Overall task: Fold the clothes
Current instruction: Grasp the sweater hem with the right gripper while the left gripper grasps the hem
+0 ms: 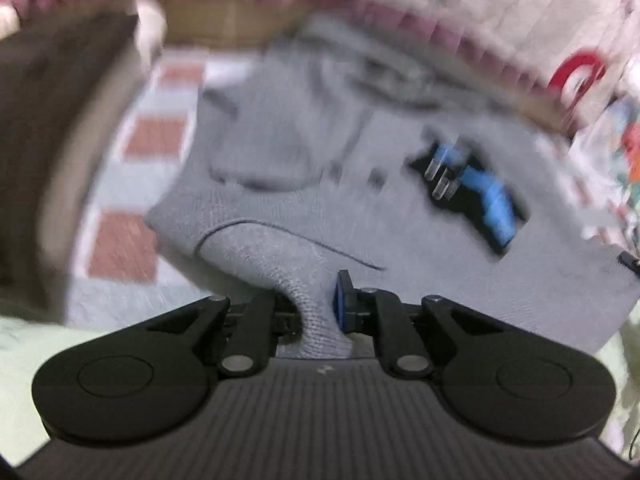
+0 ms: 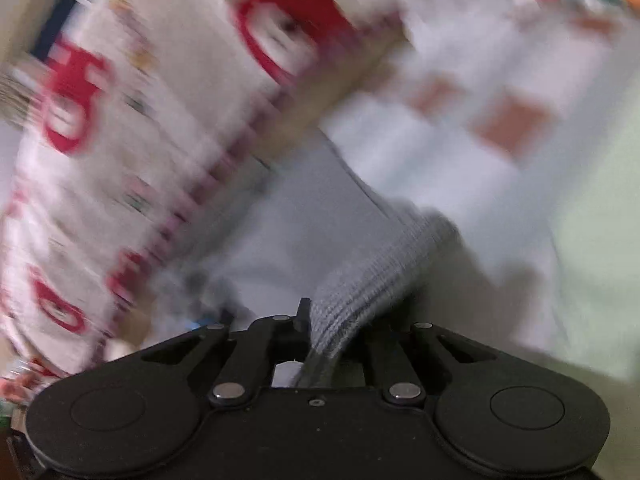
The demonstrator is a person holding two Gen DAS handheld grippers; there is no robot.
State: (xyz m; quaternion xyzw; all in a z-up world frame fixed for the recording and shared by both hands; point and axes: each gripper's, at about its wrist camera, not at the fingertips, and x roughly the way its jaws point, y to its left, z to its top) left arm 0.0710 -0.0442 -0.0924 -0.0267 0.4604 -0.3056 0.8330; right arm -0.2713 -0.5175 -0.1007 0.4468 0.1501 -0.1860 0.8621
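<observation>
Looking along the left gripper [image 1: 318, 306], we see its jaws pinched tight on a bunched fold of the grey knit garment [image 1: 304, 200]; the fabric rises from between the fingers and spreads away toward the far side, draped and stretched rather than lying flat; a dark seam line curves across the cloth just beyond the fingers; a blue pad [image 1: 340, 300] shows on the inner face of the right-hand finger, touching the knit. Farther off and to the right in this view, the right gripper [image 1: 444, 178] appears against the same garment, black with blue parts, though blur hides its detail. Beyond the garment's left edge we make out a checked surface [image 1: 132, 200] of pale and reddish squares; along the far edge runs a white fabric with red motifs [image 1: 572, 68] and a pinkish fringe; all of it is smeared.

Through the right wrist view, the right gripper [image 2: 320, 336] is clamped on a ribbed grey edge of the garment [image 2: 372, 276], which climbs away from the fingers toward the far right; the patterned white and red fabric [image 2: 160, 100] fills the left side; the checked surface [image 2: 508, 120] lies at the far right, heavily blurred.
</observation>
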